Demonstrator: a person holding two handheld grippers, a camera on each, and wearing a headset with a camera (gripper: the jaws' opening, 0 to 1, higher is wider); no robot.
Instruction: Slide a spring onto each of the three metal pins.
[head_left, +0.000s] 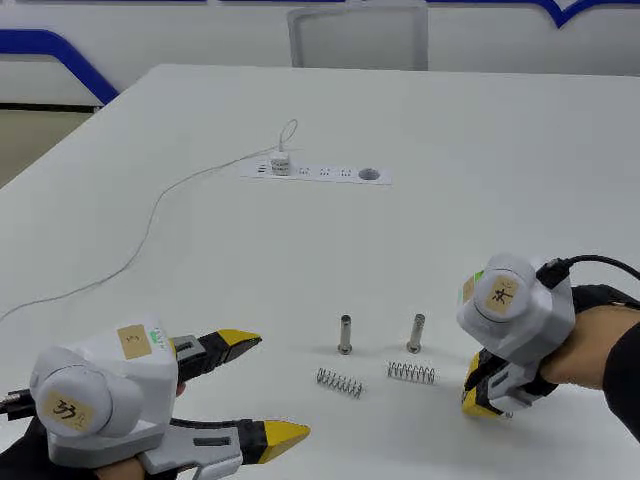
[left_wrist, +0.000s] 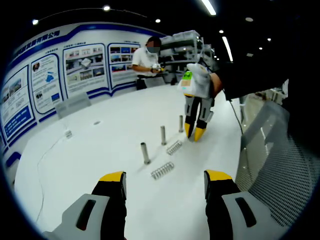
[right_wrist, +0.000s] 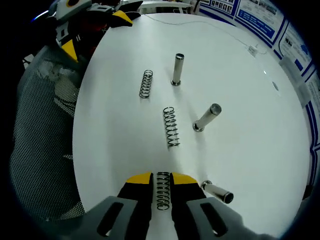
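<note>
Pinching right tongs (right_wrist: 161, 179), spring (right_wrist: 162, 194) half-hidden

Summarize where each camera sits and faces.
Head view: on the headset, looking forward and down at the table; left gripper, right gripper, a sleeve show.
Left gripper view: rides the left gripper, facing across the pins at the right gripper; own open jaws show.
Right gripper view: rides the right gripper, facing the left gripper; own jaws hold a spring.
Shared: both gripper views see three pins.
</note>
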